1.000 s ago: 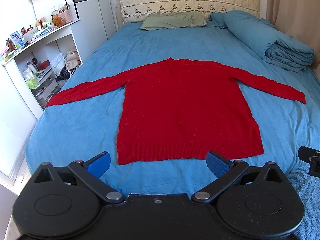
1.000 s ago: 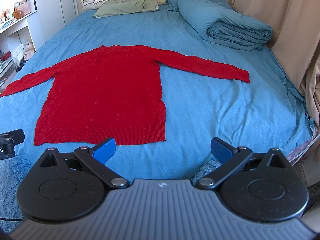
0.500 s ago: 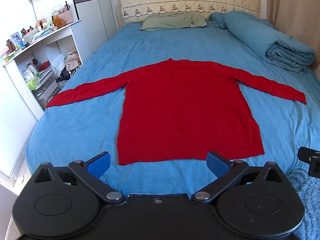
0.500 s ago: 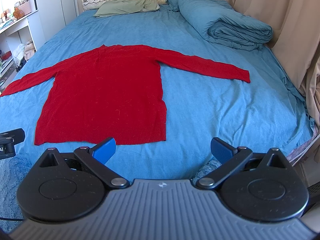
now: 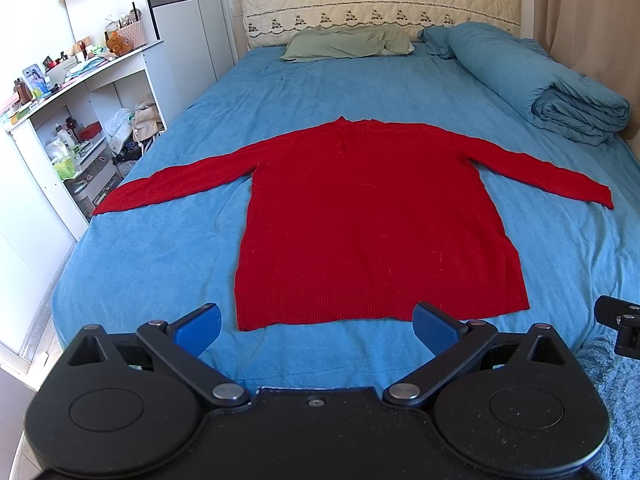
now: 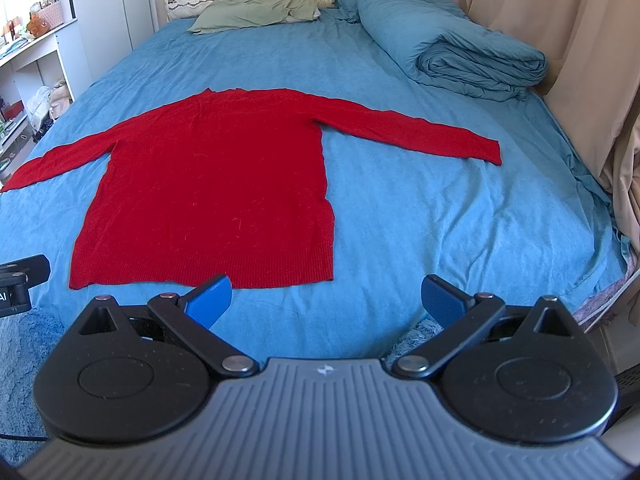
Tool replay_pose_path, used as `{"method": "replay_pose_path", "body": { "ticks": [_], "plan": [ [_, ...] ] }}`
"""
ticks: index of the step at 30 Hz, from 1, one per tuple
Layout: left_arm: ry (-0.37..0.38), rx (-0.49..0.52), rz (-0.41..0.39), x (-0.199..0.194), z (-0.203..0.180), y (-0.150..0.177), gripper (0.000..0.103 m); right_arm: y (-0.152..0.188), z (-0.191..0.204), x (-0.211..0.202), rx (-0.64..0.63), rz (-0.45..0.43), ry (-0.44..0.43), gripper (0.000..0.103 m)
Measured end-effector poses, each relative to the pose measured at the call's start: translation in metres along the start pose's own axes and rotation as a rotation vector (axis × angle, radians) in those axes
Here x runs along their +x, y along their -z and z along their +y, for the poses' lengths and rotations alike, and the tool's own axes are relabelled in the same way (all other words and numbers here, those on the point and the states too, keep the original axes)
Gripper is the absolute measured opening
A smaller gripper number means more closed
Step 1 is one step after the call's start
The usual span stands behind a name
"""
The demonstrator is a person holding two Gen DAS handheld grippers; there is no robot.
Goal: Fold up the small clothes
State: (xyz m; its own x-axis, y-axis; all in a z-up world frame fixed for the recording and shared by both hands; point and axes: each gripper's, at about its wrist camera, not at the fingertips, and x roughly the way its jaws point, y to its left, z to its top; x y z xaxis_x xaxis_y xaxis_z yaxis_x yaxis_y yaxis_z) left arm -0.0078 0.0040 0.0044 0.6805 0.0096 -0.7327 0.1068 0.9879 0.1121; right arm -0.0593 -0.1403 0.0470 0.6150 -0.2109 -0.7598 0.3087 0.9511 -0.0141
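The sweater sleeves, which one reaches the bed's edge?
The sleeve pointing toward the white shelves; its cuff sits at the bed's side edge, while the other sleeve ends on the blue sheet.

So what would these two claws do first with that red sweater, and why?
Probably reach forward toward a sleeve. The red sweater lies flat and unfolded on the bed, sleeves spread wide. The left gripper and right gripper hang open near its hem, holding nothing, so folding a sleeve inward seems the natural start.
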Motion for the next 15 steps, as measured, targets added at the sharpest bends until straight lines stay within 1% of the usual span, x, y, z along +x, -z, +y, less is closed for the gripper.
{"method": "replay_pose_path", "body": {
  "ticks": [15],
  "plan": [
    [0.001,-0.002,-0.001,-0.0018,0.0008,-0.0002,0.103,0.0001,0.0016,0.0011,-0.002,0.003,-0.001,0.103]
  ]
}}
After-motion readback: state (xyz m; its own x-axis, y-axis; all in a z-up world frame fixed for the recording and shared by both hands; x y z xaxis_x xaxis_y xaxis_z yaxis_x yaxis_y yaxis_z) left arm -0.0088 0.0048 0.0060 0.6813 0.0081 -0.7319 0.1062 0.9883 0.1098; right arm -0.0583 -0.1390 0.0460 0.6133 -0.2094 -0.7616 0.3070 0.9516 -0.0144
